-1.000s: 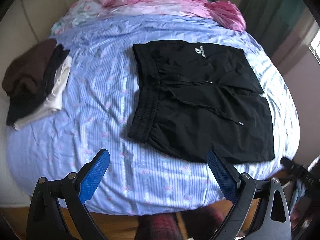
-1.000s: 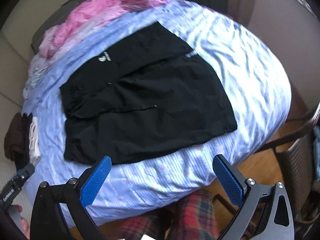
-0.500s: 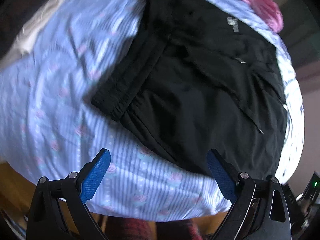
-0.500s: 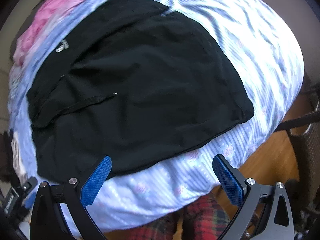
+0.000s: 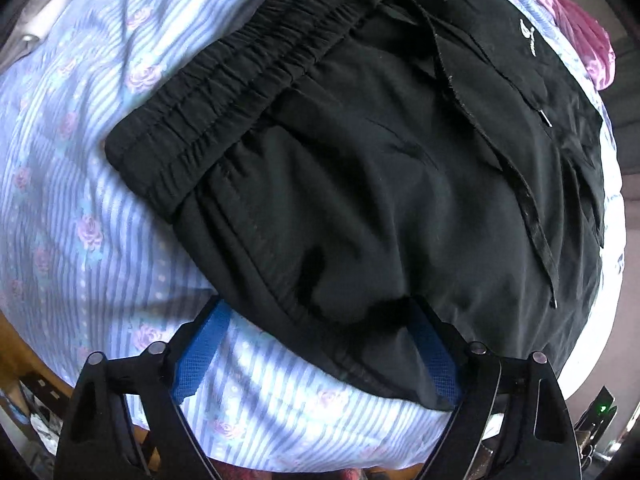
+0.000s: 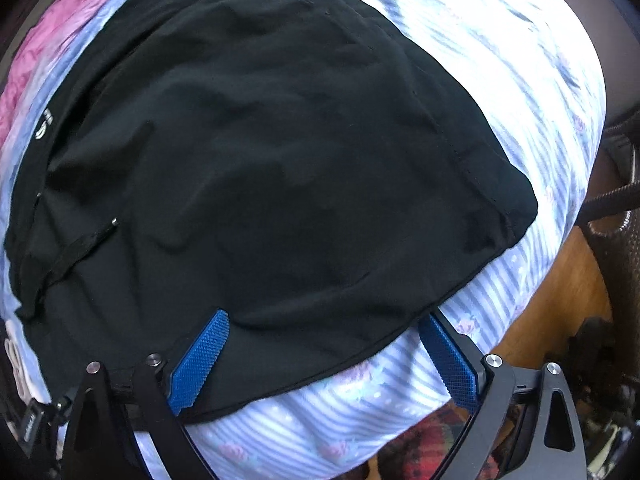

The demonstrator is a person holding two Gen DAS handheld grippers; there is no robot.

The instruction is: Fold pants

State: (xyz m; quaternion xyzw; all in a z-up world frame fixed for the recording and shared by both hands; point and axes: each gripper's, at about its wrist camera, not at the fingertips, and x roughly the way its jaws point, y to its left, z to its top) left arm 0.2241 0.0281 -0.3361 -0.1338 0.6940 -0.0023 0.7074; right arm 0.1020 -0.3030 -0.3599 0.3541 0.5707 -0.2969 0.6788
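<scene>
The black pants [image 5: 380, 168] lie spread flat on the striped floral bedsheet [image 5: 72, 208], waistband [image 5: 240, 80] out to the left side, drawstring [image 5: 532, 208] trailing loose across the front; no fold is in them yet, so the job sits at its very start.

The left gripper [image 5: 316, 316] is down at the near edge of the cloth, close to the waistband corner; its blue pads stand wide apart, one on bare sheet, the other tucked at the cloth's edge, and the fabric bulges up between them but is not pinched.

The right gripper [image 6: 324, 324] is at the same near edge, further toward the leg hem [image 6: 480, 184]; jaws wide too, the left pad lying on top of the black cloth, the right pad at the border where cloth meets sheet; nothing clamped there either.

My read: both tools are lined up for the first grab along the near side; closing, lifting and carrying that edge over to the far side is all still to come, and any second fold after it.

Pink bedding [image 6: 44, 48] is bunched at the far end of the bed, clear of the pants.
</scene>
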